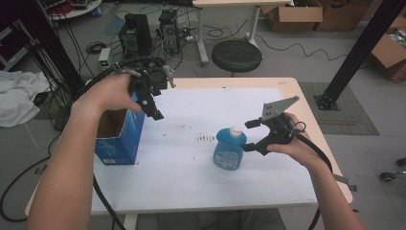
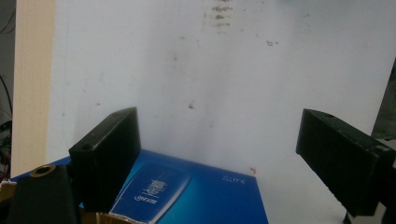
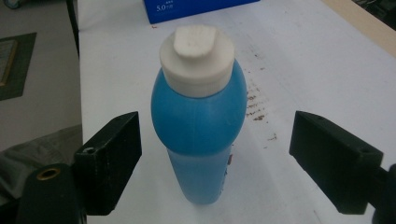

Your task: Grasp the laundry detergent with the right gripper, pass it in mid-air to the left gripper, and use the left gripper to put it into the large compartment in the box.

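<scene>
A blue bottle (image 1: 230,149) with a white cap stands upright on the white sheet (image 1: 191,163) near the table's middle. My right gripper (image 1: 249,135) is open just to the bottle's right, jaws level with its upper half. In the right gripper view the bottle (image 3: 200,126) stands between and a little beyond the spread jaws, untouched. A blue cardboard box (image 1: 119,132), open at the top, sits at the table's left edge. My left gripper (image 1: 154,106) hangs open above the box's right side. The left gripper view looks down on the box (image 2: 187,196) with nothing between the jaws.
Brown smudges (image 1: 206,139) mark the sheet left of the bottle. A black stool (image 1: 236,55) and computer towers (image 1: 136,33) stand on the floor beyond the table. A black frame post (image 1: 356,57) rises at the right. White cloth (image 1: 19,96) lies at far left.
</scene>
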Tool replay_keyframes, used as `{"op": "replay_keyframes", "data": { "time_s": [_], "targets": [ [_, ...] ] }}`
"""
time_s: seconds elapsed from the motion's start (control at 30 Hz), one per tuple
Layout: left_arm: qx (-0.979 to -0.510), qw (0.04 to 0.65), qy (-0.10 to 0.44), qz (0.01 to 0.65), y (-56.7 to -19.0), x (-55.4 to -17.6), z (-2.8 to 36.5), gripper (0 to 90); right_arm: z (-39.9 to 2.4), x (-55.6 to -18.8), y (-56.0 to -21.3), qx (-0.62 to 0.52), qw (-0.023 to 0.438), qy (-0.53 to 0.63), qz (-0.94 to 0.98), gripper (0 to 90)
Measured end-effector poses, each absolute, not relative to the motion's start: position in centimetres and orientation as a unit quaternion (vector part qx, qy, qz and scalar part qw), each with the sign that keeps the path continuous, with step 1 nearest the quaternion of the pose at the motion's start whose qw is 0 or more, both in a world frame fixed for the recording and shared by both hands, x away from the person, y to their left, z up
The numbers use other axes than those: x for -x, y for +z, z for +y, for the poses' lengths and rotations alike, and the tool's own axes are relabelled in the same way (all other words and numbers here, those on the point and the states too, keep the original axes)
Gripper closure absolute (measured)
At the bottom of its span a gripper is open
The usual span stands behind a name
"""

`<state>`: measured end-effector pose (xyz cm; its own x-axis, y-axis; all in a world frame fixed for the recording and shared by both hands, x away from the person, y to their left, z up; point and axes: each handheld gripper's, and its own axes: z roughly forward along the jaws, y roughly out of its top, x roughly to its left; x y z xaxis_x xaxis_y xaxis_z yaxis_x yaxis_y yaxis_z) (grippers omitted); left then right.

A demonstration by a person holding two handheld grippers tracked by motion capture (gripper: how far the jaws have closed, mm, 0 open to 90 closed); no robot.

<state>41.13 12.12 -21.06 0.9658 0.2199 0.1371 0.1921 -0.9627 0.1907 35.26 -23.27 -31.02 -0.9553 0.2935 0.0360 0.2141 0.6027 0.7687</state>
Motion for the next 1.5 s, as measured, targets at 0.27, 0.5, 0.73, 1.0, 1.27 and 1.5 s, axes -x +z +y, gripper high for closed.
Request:
{"op": "replay_keyframes", "data": {
  "time_s": [0.27, 0.5, 0.73, 1.0, 1.27, 1.5],
  "targets": [
    [-0.988, 0.089, 0.077, 0.104, -21.2, -41.1, 12.1, 14.5, -22.9, -35.0, -32.9, -0.149, 0.041, 0.424, 0.892, 17.5],
    [-0.988, 0.086, 0.078, 0.101, -21.1, -41.1, 12.0, 14.5, -22.7, -34.8, -33.9, -0.156, 0.044, 0.435, 0.886, 18.9],
    [-0.988, 0.085, 0.079, 0.1, -21.1, -41.1, 12.0, 14.5, -22.4, -34.6, -35.2, -0.163, 0.048, 0.442, 0.881, 20.7],
    [-0.988, 0.088, 0.078, 0.103, -21.1, -41.0, 12.0, 14.5, -21.7, -34.6, -36.0, -0.164, 0.048, 0.448, 0.878, 21.8],
    [-0.987, 0.09, 0.079, 0.105, -21.0, -41.0, 12.2, 14.6, -21.3, -34.7, -36.6, -0.169, 0.047, 0.448, 0.877, 23.1],
    [-0.987, 0.088, 0.079, 0.106, -21.1, -41.0, 12.2, 14.6, -21.0, -34.8, -37.2, -0.174, 0.051, 0.451, 0.874, 27.8]
  ]
}}
